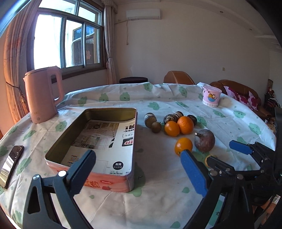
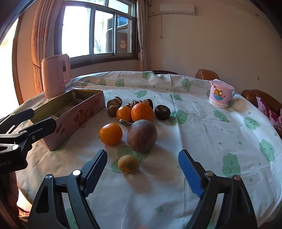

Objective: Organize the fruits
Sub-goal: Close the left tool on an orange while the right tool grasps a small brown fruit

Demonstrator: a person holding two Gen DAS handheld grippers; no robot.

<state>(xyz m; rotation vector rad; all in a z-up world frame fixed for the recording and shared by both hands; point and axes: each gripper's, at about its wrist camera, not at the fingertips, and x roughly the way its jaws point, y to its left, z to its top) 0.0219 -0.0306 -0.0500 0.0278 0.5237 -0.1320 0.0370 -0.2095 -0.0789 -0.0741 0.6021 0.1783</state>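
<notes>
Home, living-dining room. Round table [image 2: 202,133] under white cloth printed with green clouds. Pink electric kettle [image 1: 42,93] and cartoon-print cup [image 2: 220,96] on it, phone [image 1: 10,163] at edge. Brown leather sofa [image 1: 236,89] with floral cushions [image 1: 246,98] along wall. Curtained sliding window [image 1: 68,40], paper cutout stuck on glass. Wall air conditioner [image 1: 143,14] above. Leather chair back [image 1: 178,77] behind table.
</notes>
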